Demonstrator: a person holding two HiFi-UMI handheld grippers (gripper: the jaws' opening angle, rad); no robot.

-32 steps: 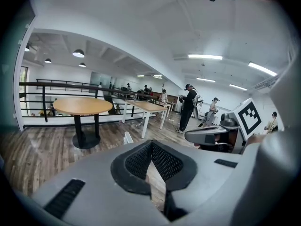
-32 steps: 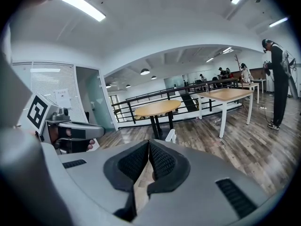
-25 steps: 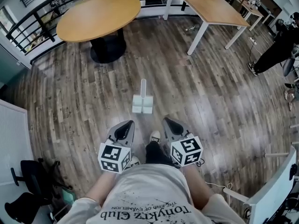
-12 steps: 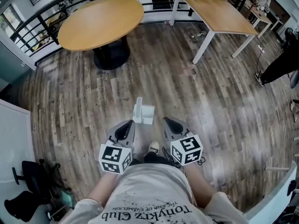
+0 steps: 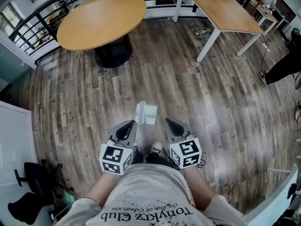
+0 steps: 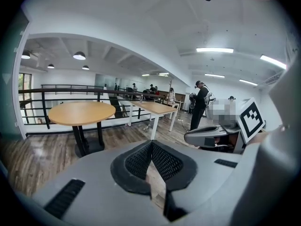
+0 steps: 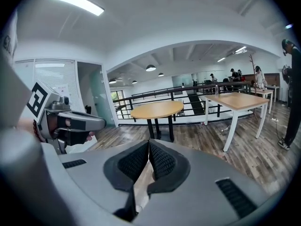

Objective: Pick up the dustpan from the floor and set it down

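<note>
Lower left: a dark chair [image 5: 26,194] was cut off by the frame edge, next to a white panel [image 5: 14,135]. Far left stood a round table [image 5: 101,20] with a black railing [image 5: 33,22] behind it.

Left gripper [image 5: 132,123]: jaws clenched tip to tip with nothing between them, as its own view [image 6: 151,144] showed.

The dustpan [image 5: 146,113], white, sat on the wood floor [image 5: 211,102] just beyond both gripper tips and between them, with its handle at its left side. Whether it touched the left tip could not be made out. Neither gripper view showed it, since the gripper bodies blocked the floor.

A shoe [image 5: 156,148] was partly hidden between the grippers.

Right gripper [image 5: 167,121]: jaws likewise clenched and empty [image 7: 149,142].

Far right stood a rectangular table [image 5: 221,11], and a person [image 5: 282,65] was cut off by the edge.
</note>
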